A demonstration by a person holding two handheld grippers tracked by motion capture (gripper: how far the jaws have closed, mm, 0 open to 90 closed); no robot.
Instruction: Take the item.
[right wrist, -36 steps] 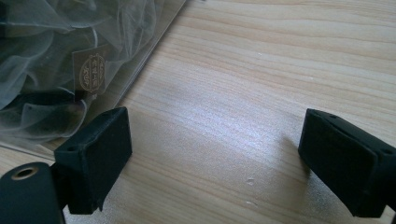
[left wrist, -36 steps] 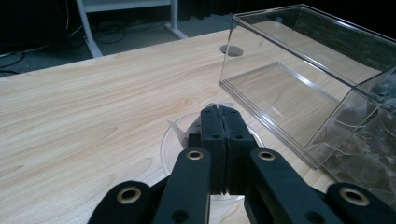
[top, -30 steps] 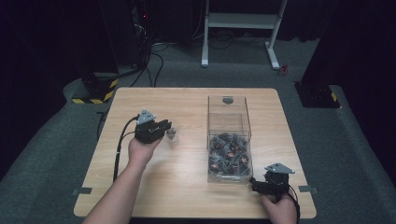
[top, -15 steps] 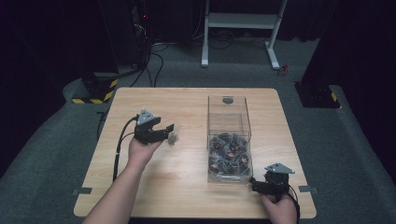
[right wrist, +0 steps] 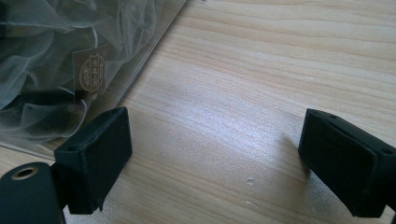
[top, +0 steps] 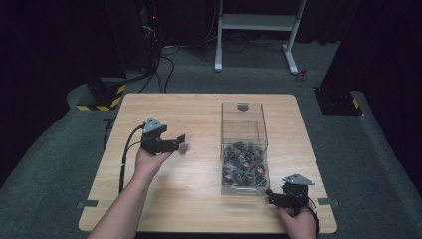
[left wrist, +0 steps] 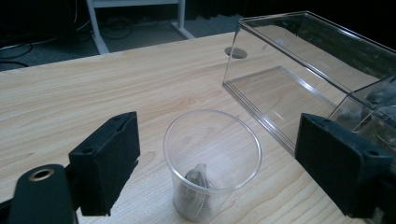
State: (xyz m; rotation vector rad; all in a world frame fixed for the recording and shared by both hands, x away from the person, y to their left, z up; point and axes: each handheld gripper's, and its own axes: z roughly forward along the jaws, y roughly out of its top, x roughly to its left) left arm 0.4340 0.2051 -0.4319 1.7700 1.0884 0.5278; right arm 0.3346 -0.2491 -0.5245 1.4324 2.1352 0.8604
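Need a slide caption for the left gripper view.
Left gripper open around a clear plastic cup holding one tea bag, beside the clear box.

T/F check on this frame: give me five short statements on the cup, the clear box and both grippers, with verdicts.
1. The plastic cup stands upright on the table. True.
2. The cup is empty. False: a small mesh sachet lies at its bottom.
3. The left gripper is clamped on the cup. False: its jaws have just been opening and stand clear of the cup on both sides.
4. The clear box holds a pile of sachets at its near end. True.
5. The right gripper holds a sachet. False: its jaws are open over bare table beside the box.
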